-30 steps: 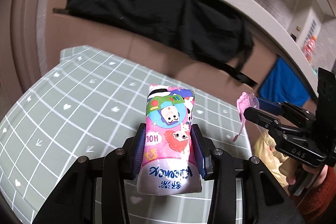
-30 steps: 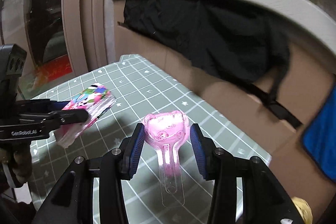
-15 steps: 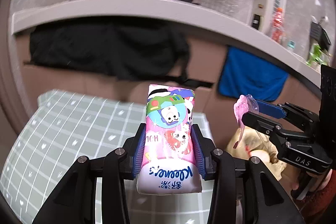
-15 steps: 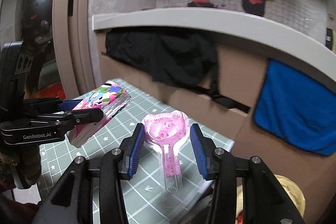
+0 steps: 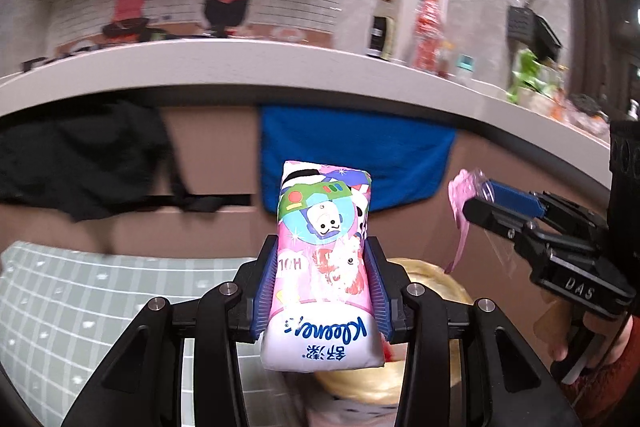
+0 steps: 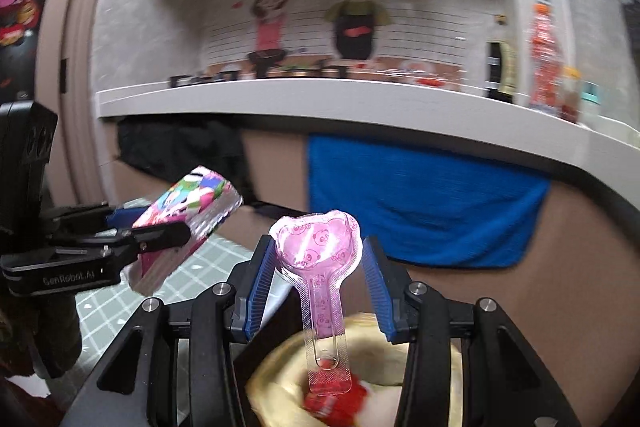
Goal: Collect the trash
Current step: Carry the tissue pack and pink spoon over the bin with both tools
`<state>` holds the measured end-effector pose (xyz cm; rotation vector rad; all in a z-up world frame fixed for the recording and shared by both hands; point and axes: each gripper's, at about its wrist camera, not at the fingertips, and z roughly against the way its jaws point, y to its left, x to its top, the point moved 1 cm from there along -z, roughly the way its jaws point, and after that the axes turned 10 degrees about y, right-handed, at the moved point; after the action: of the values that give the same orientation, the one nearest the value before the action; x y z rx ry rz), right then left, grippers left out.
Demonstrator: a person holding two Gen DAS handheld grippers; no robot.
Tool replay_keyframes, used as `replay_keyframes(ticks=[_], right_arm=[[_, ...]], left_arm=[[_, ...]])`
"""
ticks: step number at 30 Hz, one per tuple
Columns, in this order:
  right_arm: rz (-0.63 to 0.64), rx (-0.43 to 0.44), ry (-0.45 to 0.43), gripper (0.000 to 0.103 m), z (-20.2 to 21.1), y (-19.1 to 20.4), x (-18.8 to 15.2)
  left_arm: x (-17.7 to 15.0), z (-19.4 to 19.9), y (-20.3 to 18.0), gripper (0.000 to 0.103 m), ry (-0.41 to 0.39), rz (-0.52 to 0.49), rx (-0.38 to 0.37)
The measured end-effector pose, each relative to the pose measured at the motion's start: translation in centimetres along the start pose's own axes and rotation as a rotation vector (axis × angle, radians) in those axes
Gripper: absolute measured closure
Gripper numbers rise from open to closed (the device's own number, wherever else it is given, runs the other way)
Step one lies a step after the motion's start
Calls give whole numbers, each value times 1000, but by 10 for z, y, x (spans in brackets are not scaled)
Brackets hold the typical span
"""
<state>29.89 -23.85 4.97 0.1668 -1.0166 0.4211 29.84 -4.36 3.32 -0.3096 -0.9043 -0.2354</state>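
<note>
My left gripper (image 5: 323, 279) is shut on a pink cartoon-printed Kleenex tissue pack (image 5: 322, 267), held upright in the air; it also shows in the right wrist view (image 6: 180, 227). My right gripper (image 6: 318, 267) is shut on a pink heart-shaped plastic wrapper with a clear handle (image 6: 320, 267), seen edge-on in the left wrist view (image 5: 460, 211). Below both grippers is a yellow-lined trash bin (image 6: 384, 359) with something red inside (image 6: 336, 403); it also shows in the left wrist view (image 5: 432, 279).
The green checked table (image 5: 80, 307) lies to the left. Behind are a brown wall with a blue towel (image 5: 352, 155), a black cloth (image 5: 80, 155), and a white counter (image 5: 280, 67) with bottles (image 5: 428, 31).
Both grippers have swung to the right, off the table and over the yellow-lined bin, still holding their items. The view has tilted up toward the counter.
</note>
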Motion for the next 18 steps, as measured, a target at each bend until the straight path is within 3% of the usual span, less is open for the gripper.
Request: replay_keyframes(ticks=[6, 18], right_arm=[[-81, -54, 18, 62, 10, -47, -18], [-231, -29, 103, 61, -20, -86, -70]], left_arm=[[-7, -37, -31, 61, 66, -1, -65], [-29, -92, -51, 61, 137, 26, -73]])
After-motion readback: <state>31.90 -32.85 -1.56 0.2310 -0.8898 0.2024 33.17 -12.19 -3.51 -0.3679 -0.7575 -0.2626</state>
